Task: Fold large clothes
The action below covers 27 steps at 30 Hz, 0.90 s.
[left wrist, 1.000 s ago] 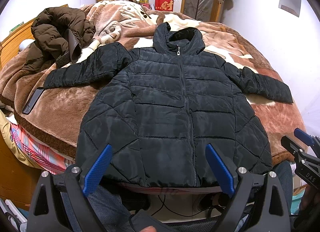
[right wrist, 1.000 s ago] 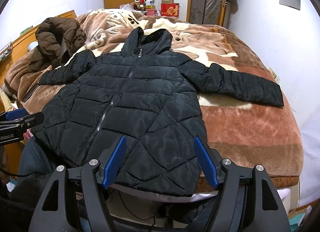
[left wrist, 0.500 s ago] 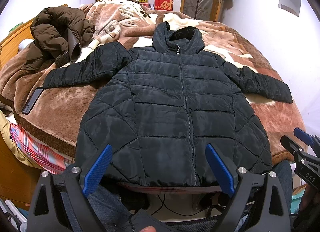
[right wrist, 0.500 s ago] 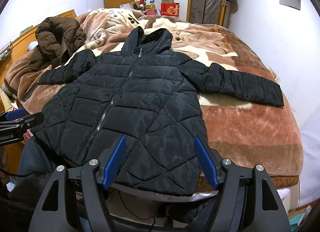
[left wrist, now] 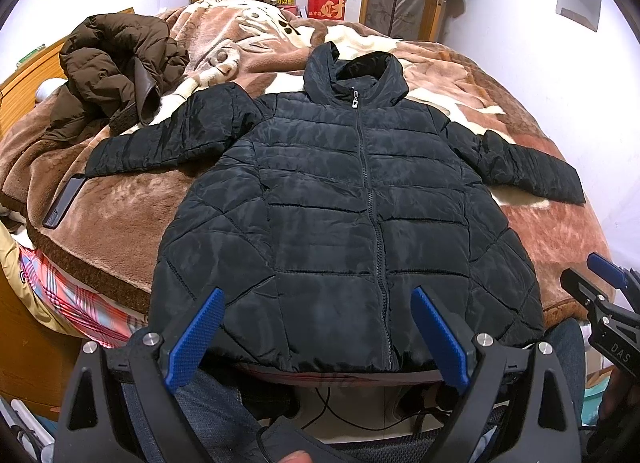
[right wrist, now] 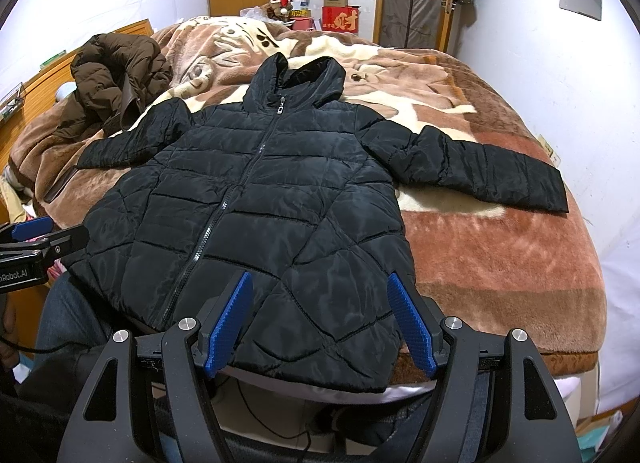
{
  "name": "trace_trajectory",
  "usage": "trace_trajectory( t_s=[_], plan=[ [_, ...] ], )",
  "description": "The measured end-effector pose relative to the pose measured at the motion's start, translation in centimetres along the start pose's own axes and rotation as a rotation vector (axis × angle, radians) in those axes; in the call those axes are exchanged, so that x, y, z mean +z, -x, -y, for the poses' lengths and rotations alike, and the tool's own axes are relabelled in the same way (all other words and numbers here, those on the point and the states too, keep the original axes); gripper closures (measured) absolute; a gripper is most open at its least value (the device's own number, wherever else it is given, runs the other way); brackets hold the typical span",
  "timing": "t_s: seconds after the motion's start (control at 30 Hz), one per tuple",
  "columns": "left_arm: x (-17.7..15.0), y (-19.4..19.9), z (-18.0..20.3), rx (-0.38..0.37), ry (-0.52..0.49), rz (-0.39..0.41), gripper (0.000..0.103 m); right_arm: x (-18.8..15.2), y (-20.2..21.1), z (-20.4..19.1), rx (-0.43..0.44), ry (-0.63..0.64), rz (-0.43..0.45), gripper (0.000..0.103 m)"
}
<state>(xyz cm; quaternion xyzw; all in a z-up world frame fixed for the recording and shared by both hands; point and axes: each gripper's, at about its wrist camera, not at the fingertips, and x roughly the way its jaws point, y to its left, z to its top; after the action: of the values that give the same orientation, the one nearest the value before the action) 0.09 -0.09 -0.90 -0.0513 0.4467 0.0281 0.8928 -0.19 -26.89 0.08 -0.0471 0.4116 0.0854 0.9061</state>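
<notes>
A black quilted hooded jacket [left wrist: 340, 199] [right wrist: 260, 203] lies flat on the bed, zipped, front up, both sleeves spread out to the sides and its hem at the near edge. My left gripper [left wrist: 318, 337] hovers open just short of the hem, near the zip. My right gripper [right wrist: 320, 327] is open too, over the jacket's right hem corner. Each gripper shows at the edge of the other's view: the right gripper [left wrist: 604, 287] and the left gripper [right wrist: 36, 237]. Neither holds anything.
A brown plush blanket [left wrist: 120, 223] [right wrist: 480, 247] covers the bed. A crumpled brown coat [left wrist: 116, 71] [right wrist: 116, 79] lies at the far left. A dark phone [left wrist: 64, 203] rests by the left sleeve. The person's jeans-clad legs [left wrist: 208, 403] are below the bed edge. White wall stands to the right.
</notes>
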Motion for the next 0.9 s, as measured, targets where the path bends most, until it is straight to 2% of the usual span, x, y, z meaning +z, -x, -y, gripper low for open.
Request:
trace_trajectory(
  t_s=[0.53, 0.9],
  plan=[
    [-0.6, -0.9, 0.8, -0.016, -0.001, -0.014, 0.008, -0.1, -0.4, -0.4, 0.005, 0.008, -0.007, 0.033],
    [3.5, -4.3, -2.2, 0.014, 0.015, 0.015, 0.008, 3.3, -4.5, 0.0, 0.053, 0.009, -0.019, 0.033]
  ],
)
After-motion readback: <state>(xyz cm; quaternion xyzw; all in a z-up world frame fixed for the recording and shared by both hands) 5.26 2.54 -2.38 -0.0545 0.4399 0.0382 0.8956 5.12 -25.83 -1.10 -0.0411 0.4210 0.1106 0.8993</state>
